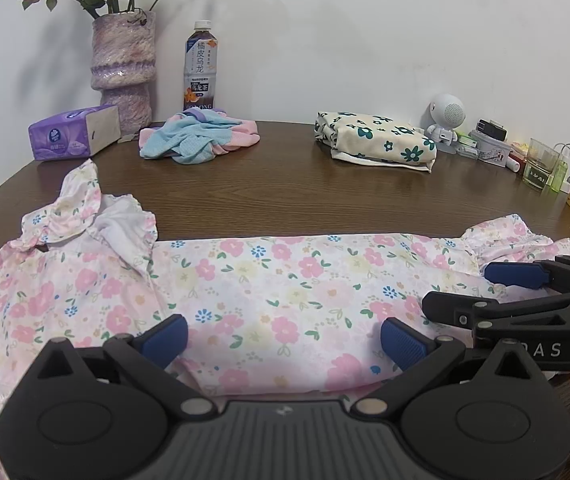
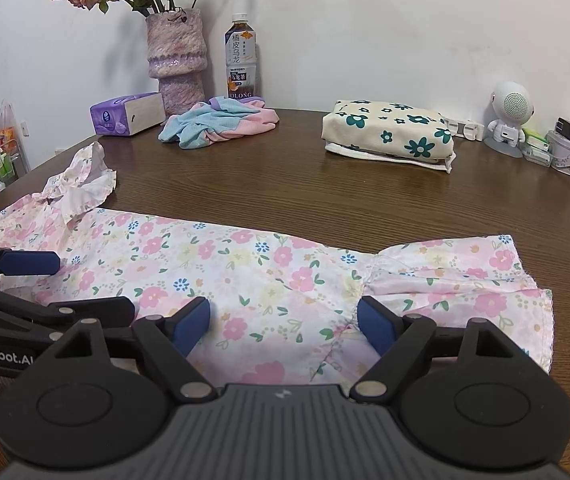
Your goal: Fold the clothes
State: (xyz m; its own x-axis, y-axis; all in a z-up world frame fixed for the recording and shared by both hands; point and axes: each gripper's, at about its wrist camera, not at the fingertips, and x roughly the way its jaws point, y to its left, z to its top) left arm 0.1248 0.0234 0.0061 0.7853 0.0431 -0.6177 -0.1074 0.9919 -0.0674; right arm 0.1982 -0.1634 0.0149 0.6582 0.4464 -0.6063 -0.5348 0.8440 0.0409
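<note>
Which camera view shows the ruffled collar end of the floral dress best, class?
The left wrist view: the ruffled collar of the floral dress lies close and large. The right wrist view shows it smaller, off at the far left.

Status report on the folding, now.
Left gripper, right gripper open, empty. Pink floral cotton dress folded lengthwise on brown wooden table. Nothing obstructing.
</note>
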